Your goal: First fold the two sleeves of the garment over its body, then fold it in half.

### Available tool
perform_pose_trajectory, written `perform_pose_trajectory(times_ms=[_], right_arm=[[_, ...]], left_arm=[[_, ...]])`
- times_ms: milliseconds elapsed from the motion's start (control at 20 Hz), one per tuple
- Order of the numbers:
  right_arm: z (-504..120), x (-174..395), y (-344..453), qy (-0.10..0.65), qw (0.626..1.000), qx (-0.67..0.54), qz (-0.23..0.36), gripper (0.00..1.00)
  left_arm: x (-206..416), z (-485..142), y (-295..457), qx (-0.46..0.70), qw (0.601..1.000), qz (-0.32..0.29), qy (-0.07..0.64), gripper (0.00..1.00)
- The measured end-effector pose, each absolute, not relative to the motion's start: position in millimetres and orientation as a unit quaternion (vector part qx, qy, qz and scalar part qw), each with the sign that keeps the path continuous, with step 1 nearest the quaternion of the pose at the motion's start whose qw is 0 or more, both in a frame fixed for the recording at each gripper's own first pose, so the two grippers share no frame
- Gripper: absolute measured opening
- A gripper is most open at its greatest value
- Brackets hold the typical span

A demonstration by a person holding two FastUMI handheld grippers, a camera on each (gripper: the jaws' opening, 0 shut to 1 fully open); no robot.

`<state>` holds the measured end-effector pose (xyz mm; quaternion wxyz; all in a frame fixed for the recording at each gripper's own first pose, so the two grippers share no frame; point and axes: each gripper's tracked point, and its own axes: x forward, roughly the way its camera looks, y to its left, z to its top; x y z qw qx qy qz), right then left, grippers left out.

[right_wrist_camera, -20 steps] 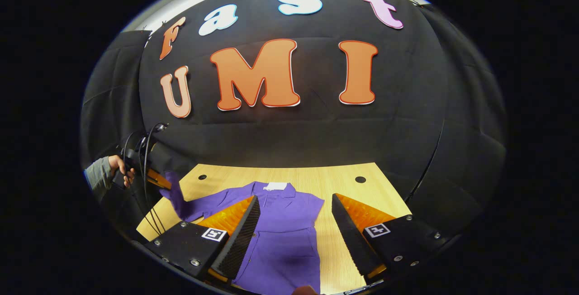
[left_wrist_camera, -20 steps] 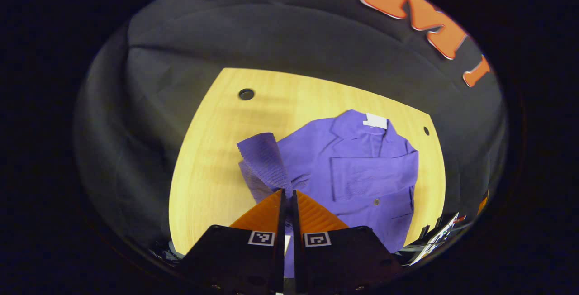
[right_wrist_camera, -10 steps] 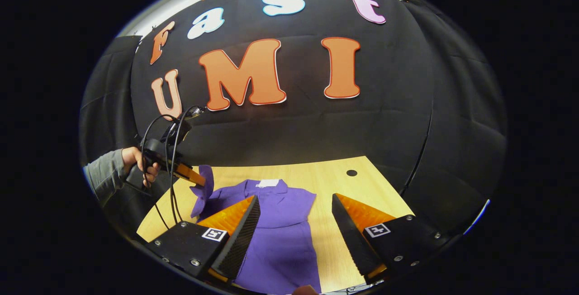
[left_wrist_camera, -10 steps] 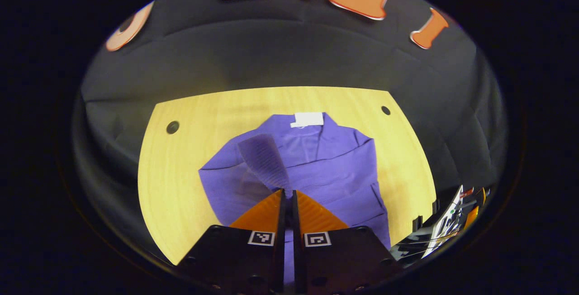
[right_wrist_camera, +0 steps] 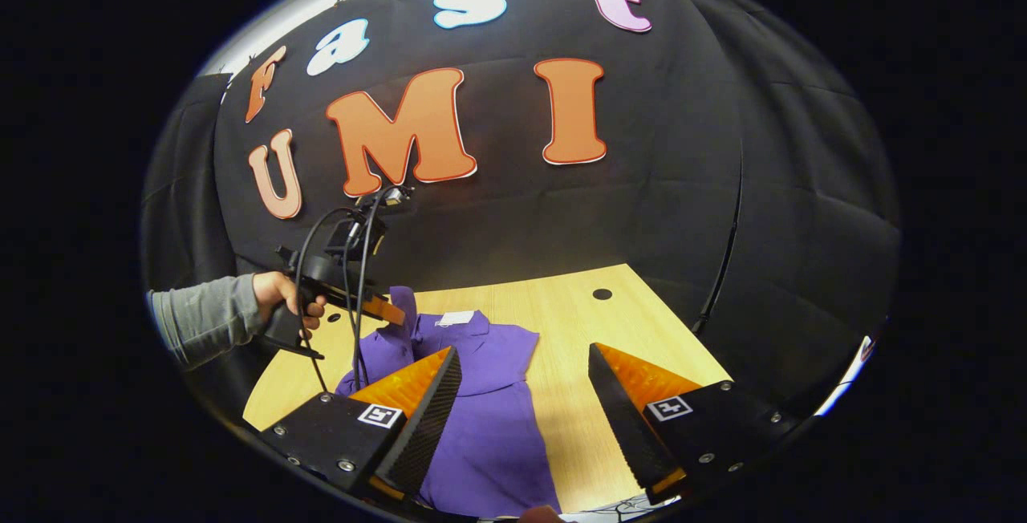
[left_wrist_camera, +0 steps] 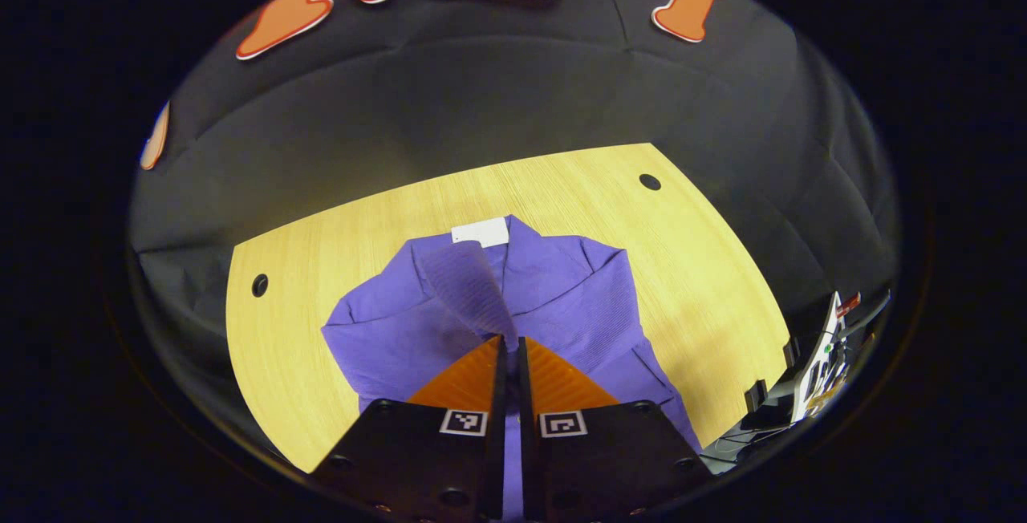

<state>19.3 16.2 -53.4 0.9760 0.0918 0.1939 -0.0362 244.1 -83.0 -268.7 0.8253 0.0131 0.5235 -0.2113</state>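
A purple jacket [left_wrist_camera: 562, 298] lies flat on the wooden table [left_wrist_camera: 321, 242], collar with a white tag [left_wrist_camera: 480, 232] at the far side. My left gripper [left_wrist_camera: 510, 340] is shut on the cuff of one purple sleeve [left_wrist_camera: 469, 282], which hangs lifted over the jacket's body. In the right gripper view the jacket [right_wrist_camera: 489, 395] lies below, and the left gripper [right_wrist_camera: 393, 313], held by a hand [right_wrist_camera: 281, 298], carries that sleeve [right_wrist_camera: 401, 306] above its left part. My right gripper [right_wrist_camera: 521, 362] hovers open over the jacket's right side with nothing between its fingers.
Round holes sit in the table top at the far corners [left_wrist_camera: 649, 182] [left_wrist_camera: 259, 285]. Some equipment with cables [left_wrist_camera: 818, 354] stands off the table's right edge. A grey sleeve [right_wrist_camera: 200, 318] covers the arm holding the left gripper. Bare wood [right_wrist_camera: 586, 330] lies right of the jacket.
My left gripper has carried the lifted sleeve from the jacket's left side inward over its body. The right gripper stayed open and drifted only slightly.
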Motion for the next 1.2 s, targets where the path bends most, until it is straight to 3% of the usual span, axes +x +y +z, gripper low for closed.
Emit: perform_pose_trajectory(times_ms=[250,350,500,600,700,900,1200], right_arm=[[-57,8,2,0.196,0.976,0.082,-0.047,0.95],[-60,8,-1,0.199,0.975,0.090,-0.050,0.95],[-63,5,-8,0.201,0.973,0.094,-0.058,0.95],[-65,5,-9,0.203,0.973,0.094,-0.059,0.95],[-65,7,-9,0.201,0.974,0.089,-0.058,0.95],[-61,16,-3,0.188,0.977,0.078,-0.056,0.95],[-51,28,13,0.145,0.987,0.056,-0.044,0.95]], left_arm=[[250,-276,-120,0.016,0.826,-0.233,0.514,0.15],[249,-270,-137,0.014,0.828,-0.253,0.500,0.23],[244,-256,-155,0.010,0.834,-0.288,0.471,0.42],[243,-245,-153,0.022,0.846,-0.294,0.445,0.67],[240,-235,-142,0.033,0.860,-0.290,0.419,0.84],[232,-204,-107,0.031,0.895,-0.258,0.363,0.99],[210,-128,-41,0.004,0.955,-0.192,0.226,0.99]])
